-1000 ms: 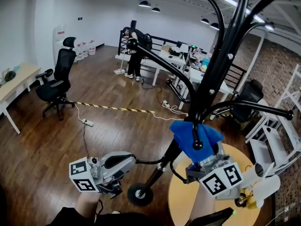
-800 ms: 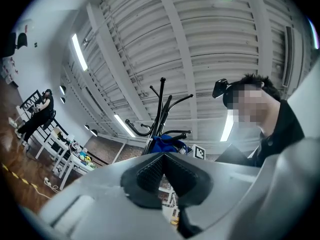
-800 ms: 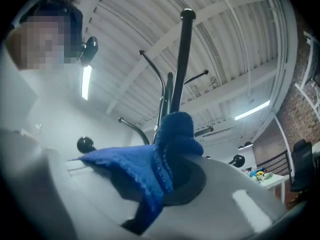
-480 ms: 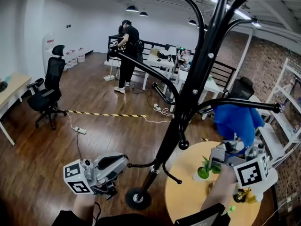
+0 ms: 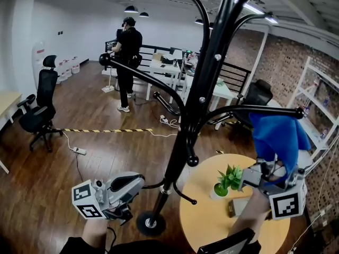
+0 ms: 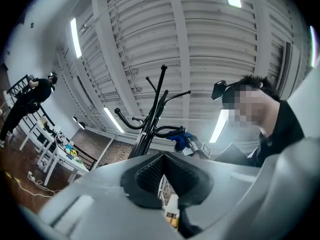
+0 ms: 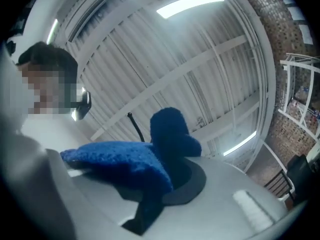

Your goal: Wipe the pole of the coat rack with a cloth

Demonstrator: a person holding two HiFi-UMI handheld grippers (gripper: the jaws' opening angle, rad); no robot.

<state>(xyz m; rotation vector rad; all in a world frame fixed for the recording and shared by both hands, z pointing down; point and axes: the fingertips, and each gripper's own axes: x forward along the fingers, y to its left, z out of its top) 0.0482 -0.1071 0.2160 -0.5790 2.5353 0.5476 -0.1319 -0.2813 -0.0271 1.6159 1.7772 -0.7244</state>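
Observation:
The black coat rack pole (image 5: 183, 142) rises from its round base (image 5: 150, 224) on the wood floor, with curved hook arms branching off it. My right gripper (image 5: 273, 171) is shut on a blue cloth (image 5: 278, 136), held over the round table, right of the pole and clear of it, just under the tip of a long hook arm (image 5: 265, 110). In the right gripper view the cloth (image 7: 125, 166) bulges out between the jaws of that gripper (image 7: 165, 184). My left gripper (image 5: 139, 180) hangs low, left of the pole, shut and empty (image 6: 162, 156), looking up at the rack (image 6: 152, 119).
A round wooden table (image 5: 212, 224) stands right of the base with a small potted plant (image 5: 226, 180) on it. A person (image 5: 127, 46) stands by desks at the back. An office chair (image 5: 37, 110) and a striped floor tape (image 5: 106, 130) are to the left. White shelving (image 5: 323, 105) lines the right wall.
My right gripper has carried the cloth from in front of the pole out to the right, past the hook arm's end. The head view has turned a little. The left gripper has barely moved.

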